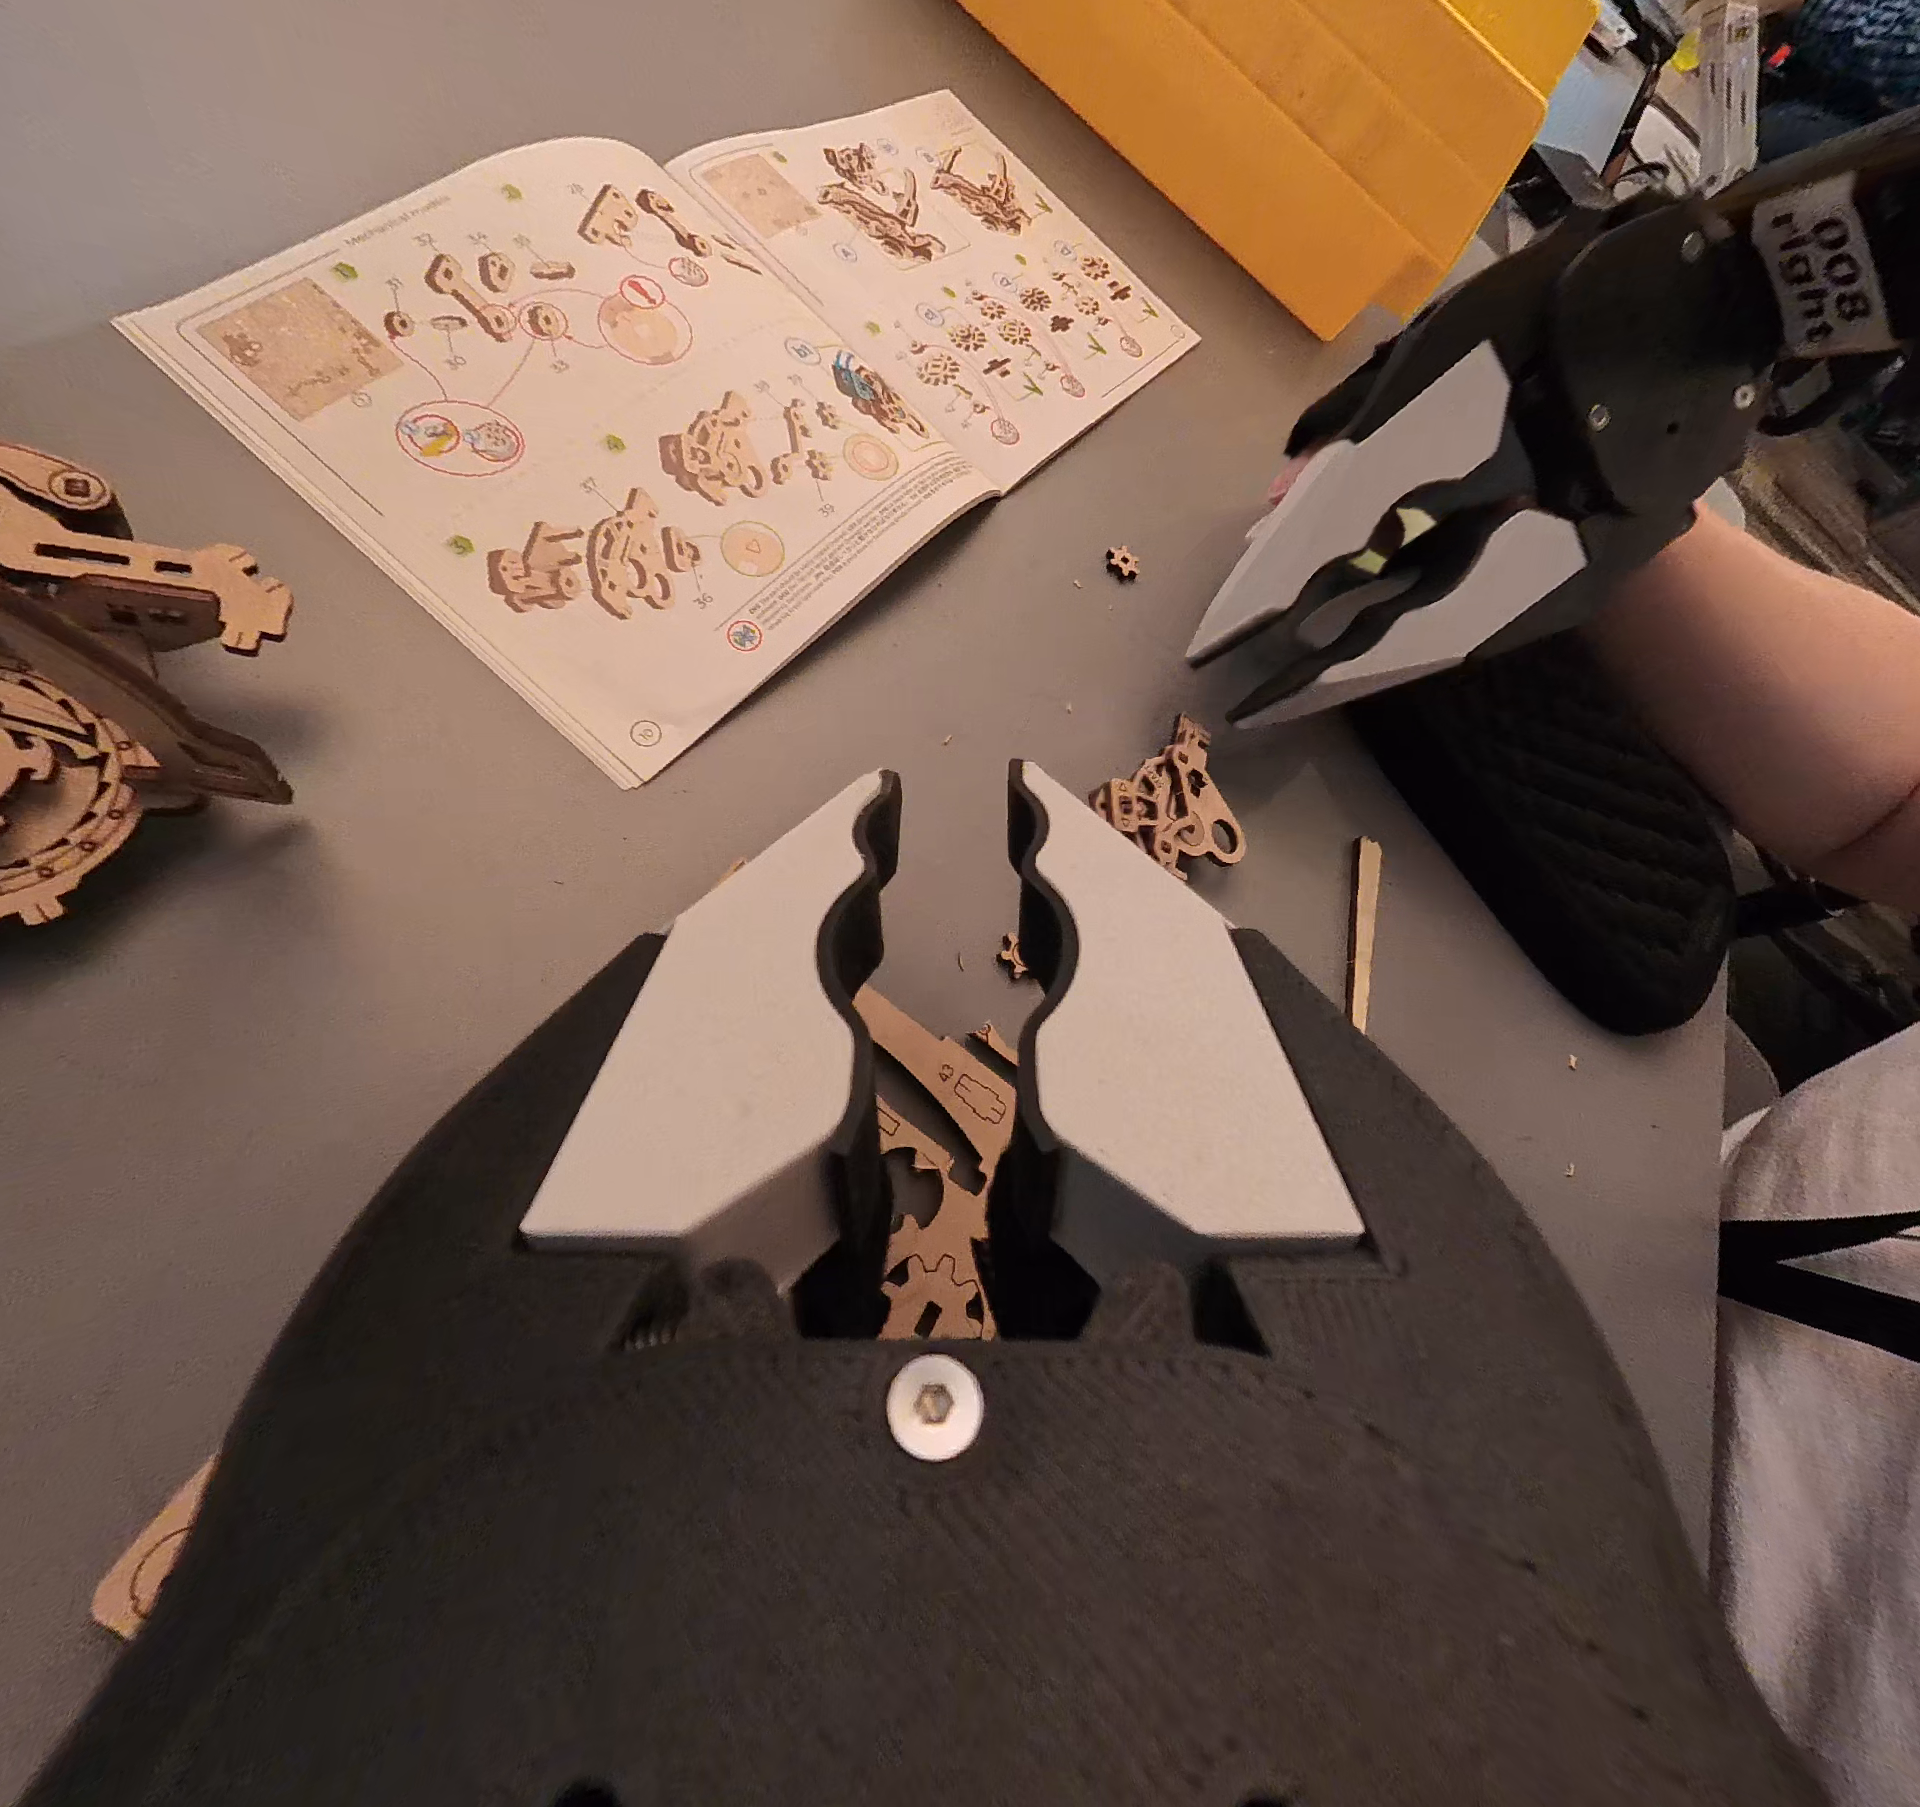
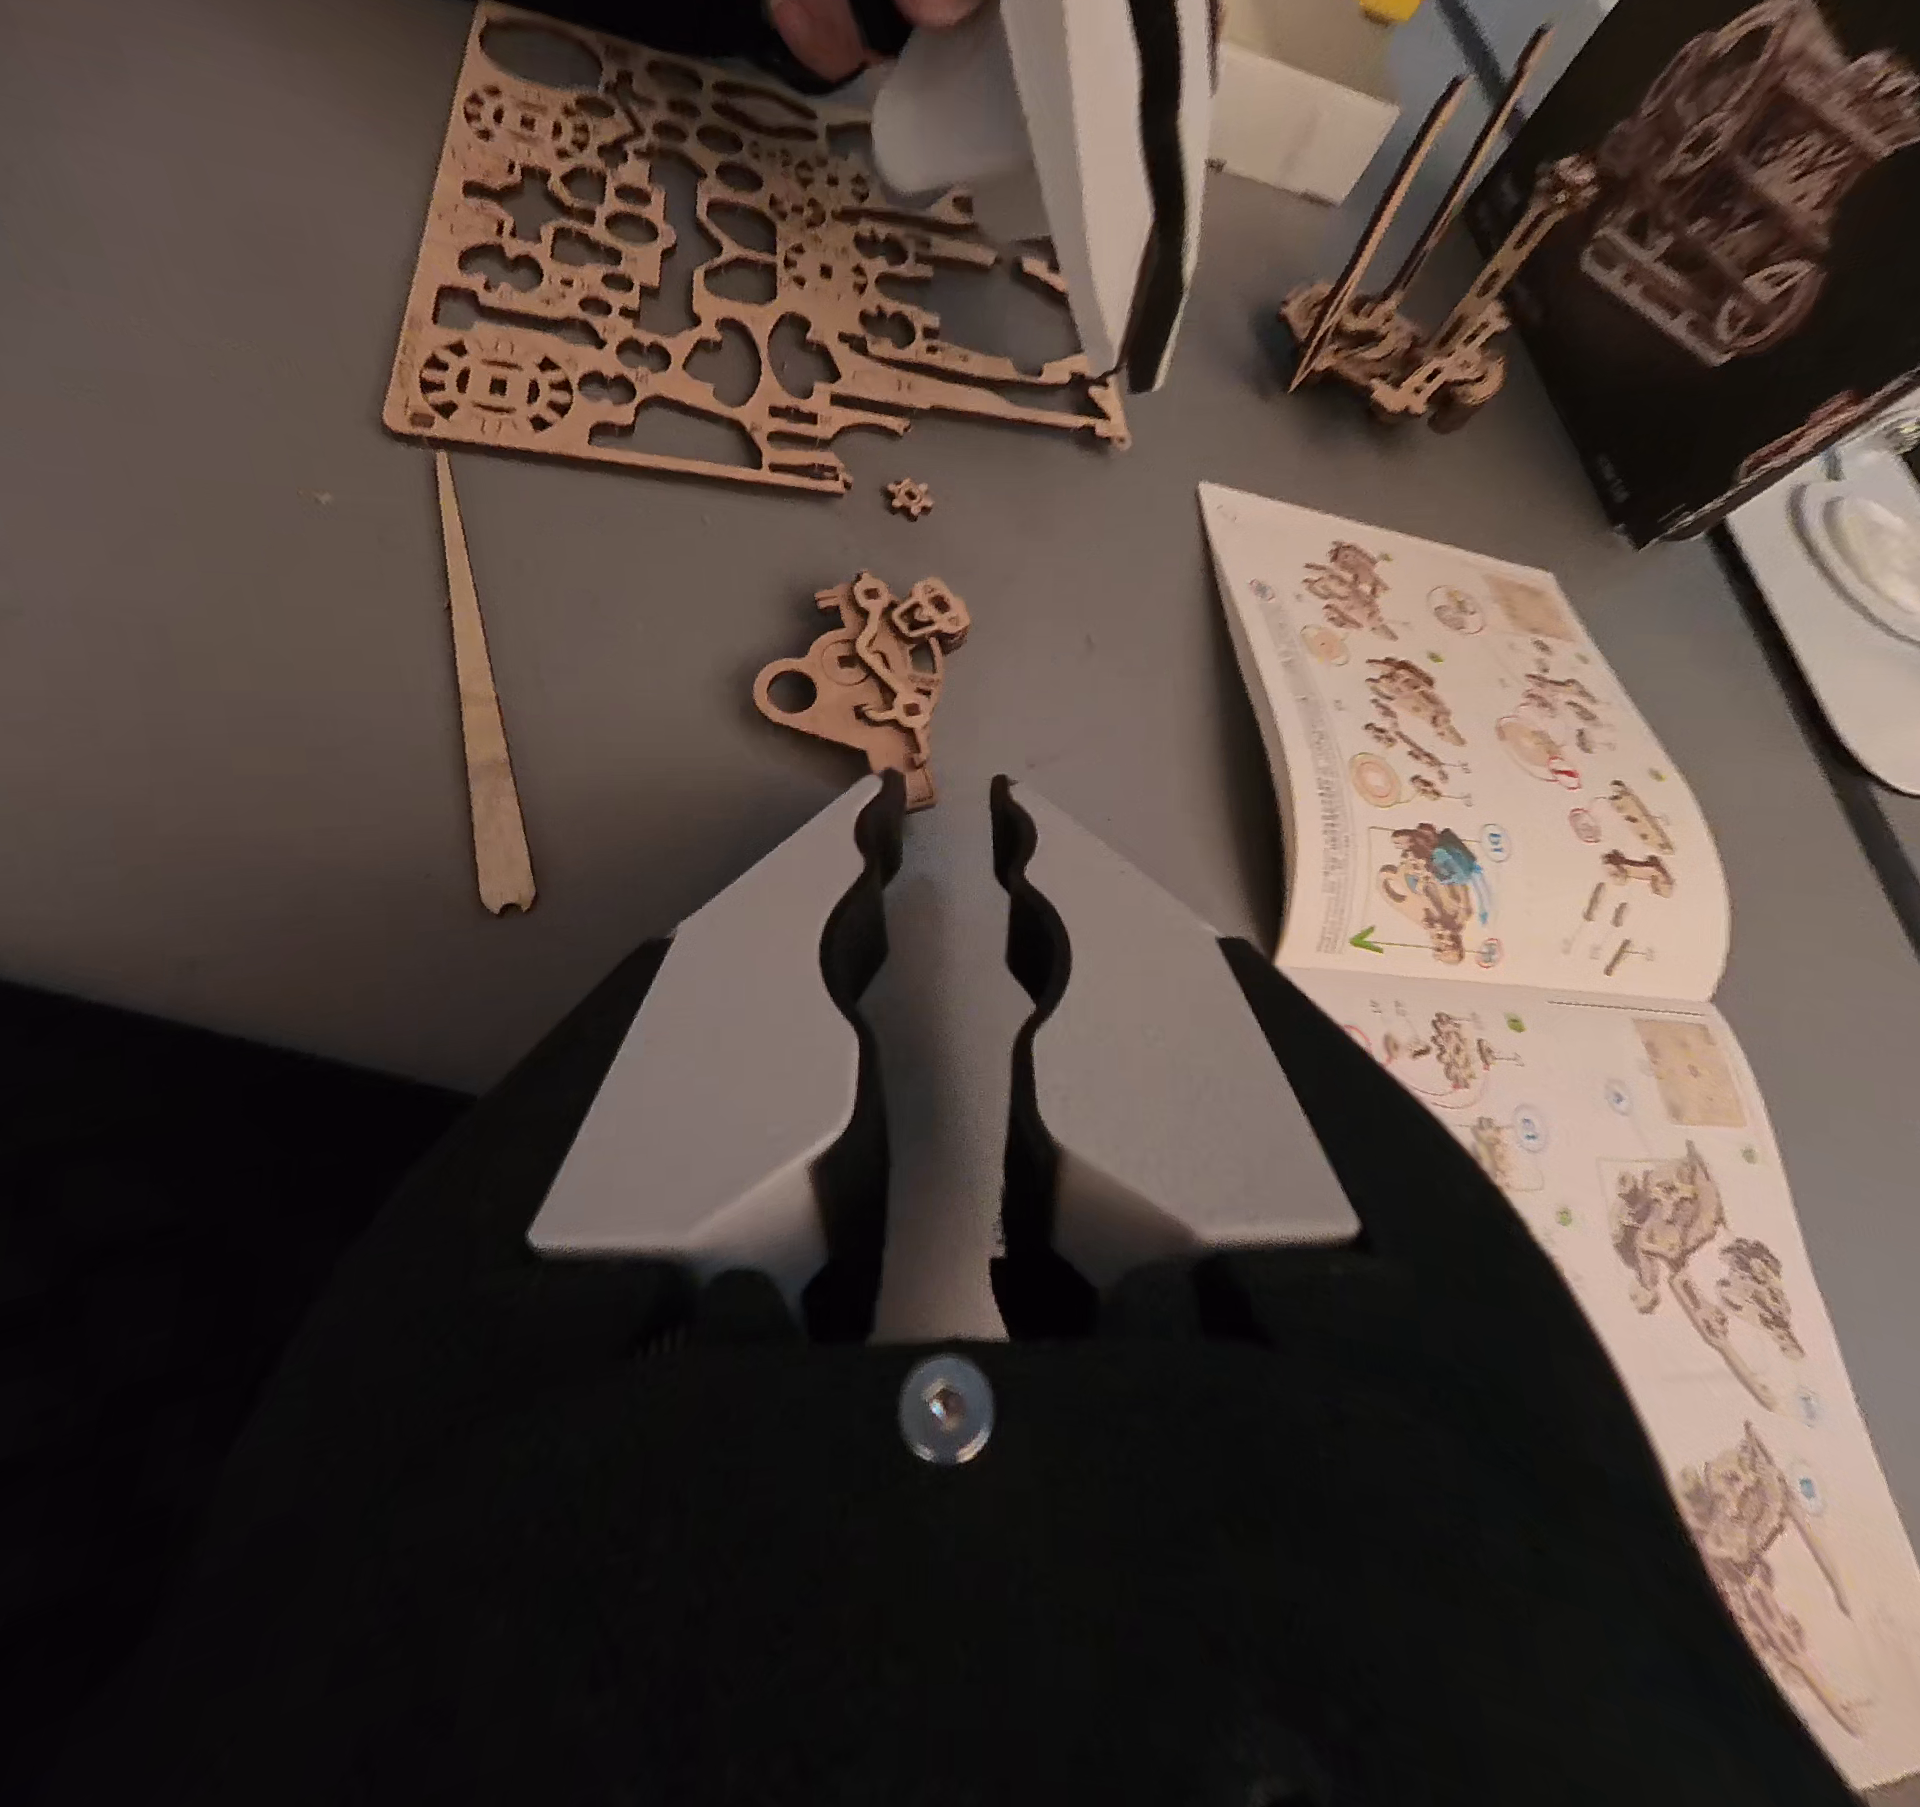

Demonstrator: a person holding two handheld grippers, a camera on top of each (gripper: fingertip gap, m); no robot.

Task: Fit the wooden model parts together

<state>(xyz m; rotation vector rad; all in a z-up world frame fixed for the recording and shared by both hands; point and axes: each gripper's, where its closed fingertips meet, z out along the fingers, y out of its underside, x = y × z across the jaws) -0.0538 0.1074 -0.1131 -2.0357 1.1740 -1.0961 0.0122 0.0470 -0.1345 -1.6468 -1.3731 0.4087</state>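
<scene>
Right tool [image 2: 940, 791], jaws narrowly parted and empty, touches the small wooden assembly [image 2: 868, 682] mid-bench. Left tool [image 1: 954, 791], likewise narrow and empty, hovers over the part sheet [image 2: 665, 261]. Best to pinch the assembly's flat edge squarely.

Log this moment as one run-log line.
left hand-held gripper: open, empty | right hand-held gripper: open, beside small tan wooden sub-assembly | grey table

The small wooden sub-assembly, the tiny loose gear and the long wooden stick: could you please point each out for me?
small wooden sub-assembly [image 2: 868, 682]: right wrist view, on its layered middle.
tiny loose gear [image 2: 910, 497]: right wrist view, on its centre.
long wooden stick [image 2: 480, 708]: right wrist view, midway along its length.
</scene>
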